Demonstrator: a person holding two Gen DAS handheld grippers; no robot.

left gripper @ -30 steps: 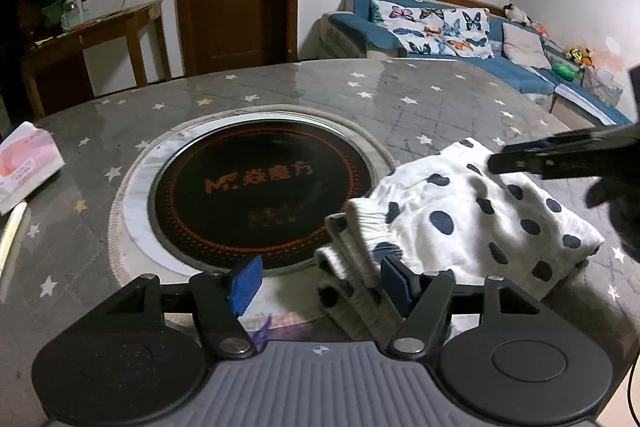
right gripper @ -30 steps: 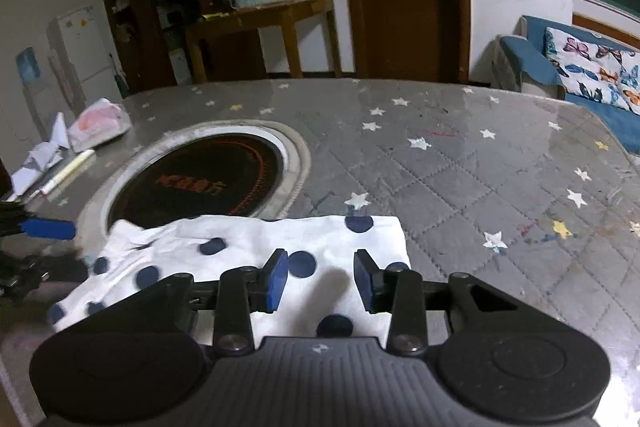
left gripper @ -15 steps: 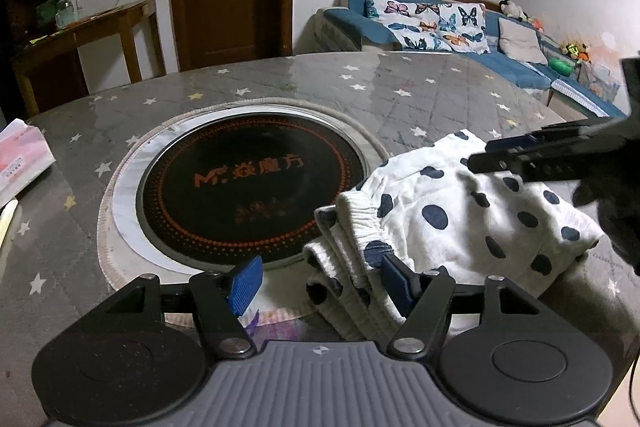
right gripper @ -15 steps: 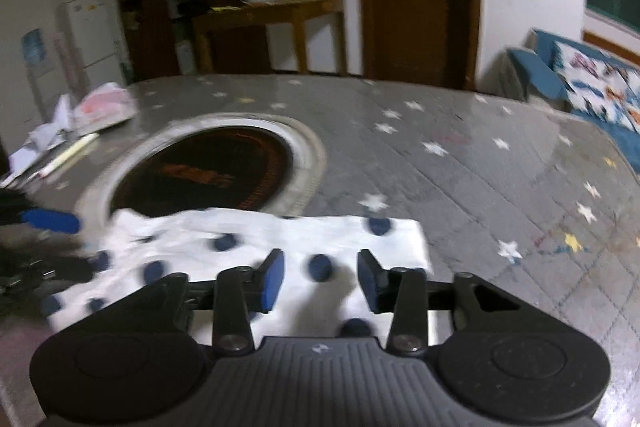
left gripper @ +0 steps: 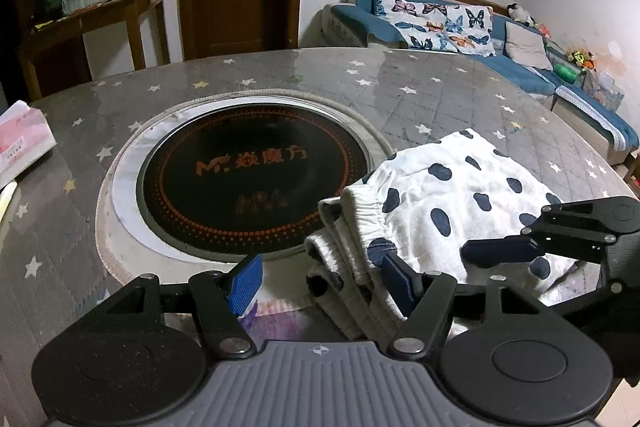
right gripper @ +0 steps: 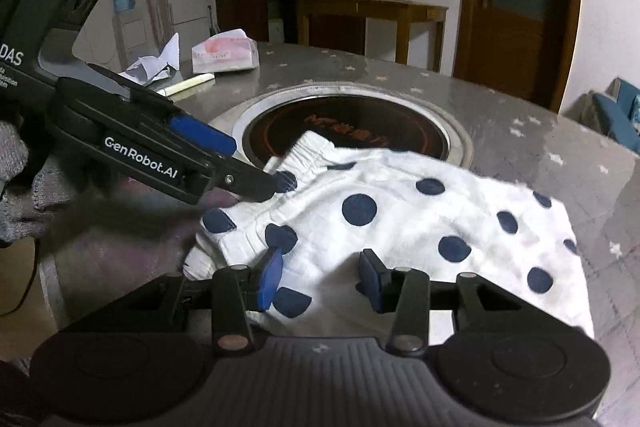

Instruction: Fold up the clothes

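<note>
A white garment with dark blue dots [left gripper: 452, 199] lies folded on the table, its elastic waistband end toward the round cooktop; it also shows in the right wrist view [right gripper: 400, 219]. My left gripper [left gripper: 324, 277] is open at the waistband end, its right pad against the cloth. It shows from the side in the right wrist view [right gripper: 248, 163]. My right gripper [right gripper: 318, 277] is open and empty just over the near edge of the garment. It enters the left wrist view from the right [left gripper: 500, 251].
A round black induction cooktop [left gripper: 252, 179] is set in the grey star-patterned table [left gripper: 400, 91]. A tissue pack [right gripper: 224, 57], crumpled paper [right gripper: 152, 67] and a pale stick [right gripper: 188, 83] lie at the table's far side. A blue sofa [left gripper: 460, 31] stands beyond.
My right gripper has swung round to the garment's near side, close to the left gripper, and opened wider. My left gripper has stayed at the waistband end.
</note>
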